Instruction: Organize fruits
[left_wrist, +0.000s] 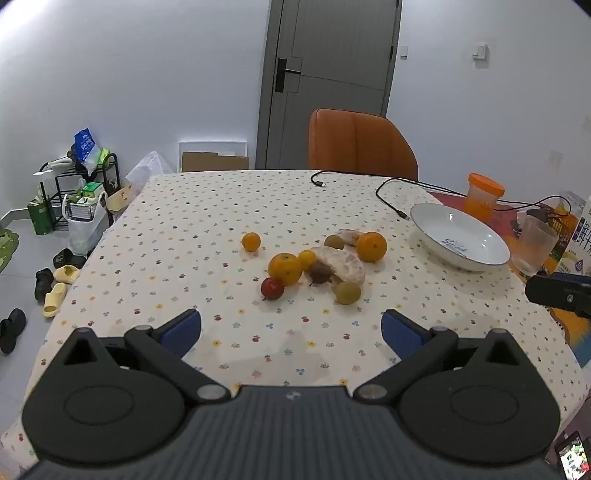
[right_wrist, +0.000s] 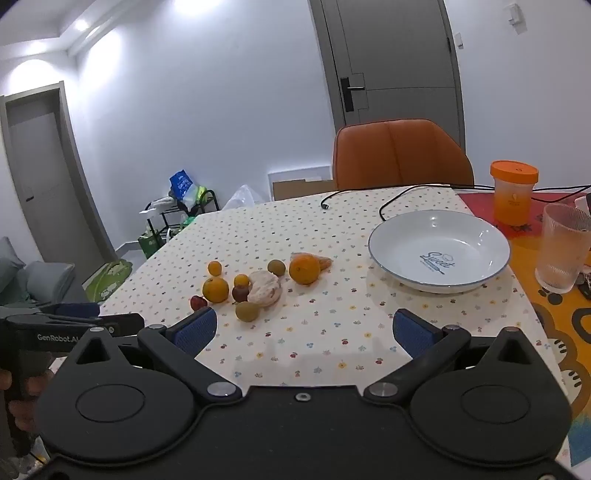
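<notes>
Several small fruits lie in a loose cluster on the dotted tablecloth: a big orange (left_wrist: 371, 246) (right_wrist: 304, 269), a second orange (left_wrist: 284, 268) (right_wrist: 215, 290), a peeled citrus (left_wrist: 341, 264) (right_wrist: 264, 288), a red fruit (left_wrist: 272, 288) (right_wrist: 198, 302), a green fruit (left_wrist: 347, 292) (right_wrist: 247, 311) and a lone small orange fruit (left_wrist: 251, 242) (right_wrist: 214, 268). An empty white bowl (left_wrist: 459, 242) (right_wrist: 439, 251) stands to their right. My left gripper (left_wrist: 291, 332) hovers open in front of the cluster, holding nothing. My right gripper (right_wrist: 304, 330) is open too, between the cluster and the bowl.
An orange chair (left_wrist: 360, 144) stands behind the table. Black cables (left_wrist: 388, 195) trail across the far right. An orange-lidded jar (right_wrist: 513, 192) and a ribbed glass (right_wrist: 561, 247) stand beyond the bowl. A rack, bags and slippers (left_wrist: 55, 291) crowd the floor at left.
</notes>
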